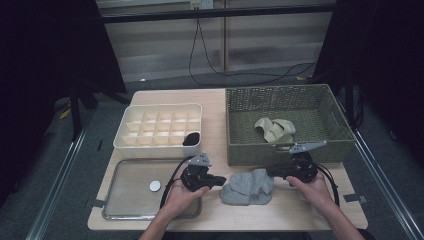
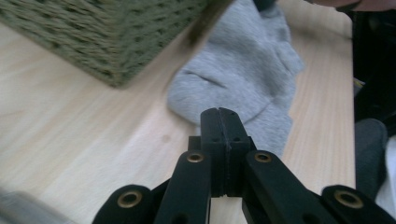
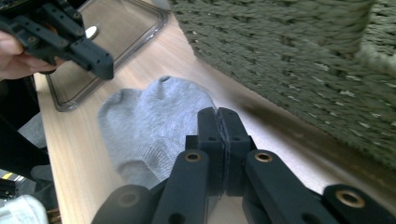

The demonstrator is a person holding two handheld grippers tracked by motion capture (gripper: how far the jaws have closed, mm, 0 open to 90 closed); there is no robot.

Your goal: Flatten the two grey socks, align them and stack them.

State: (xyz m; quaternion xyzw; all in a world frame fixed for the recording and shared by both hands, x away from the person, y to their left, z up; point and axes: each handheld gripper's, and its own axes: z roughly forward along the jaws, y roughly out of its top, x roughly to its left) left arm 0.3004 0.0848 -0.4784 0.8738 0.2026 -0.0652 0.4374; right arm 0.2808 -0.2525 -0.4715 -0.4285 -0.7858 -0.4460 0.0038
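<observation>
I see green wicker basket point(image 1: 240, 145) holding beige socks point(image 1: 274, 130); white divider box point(image 1: 127, 140) with black item point(image 1: 191, 139); metal tray point(image 1: 112, 200) bearing white disc point(image 1: 155, 186).

I count one grey sock point(image 1: 248, 186), one beige sock point(image 1: 274, 129) (possibly a pair), one basket point(image 1: 282, 150), one divided box point(image 1: 131, 145), one tray point(image 1: 129, 202).

The high view is dim, with dark surroundings at both sides; the table point(image 1: 220, 210) is evenly lit from above. Both gripper views are brighter, with the woven basket point(image 2: 107, 32) blurred.
</observation>
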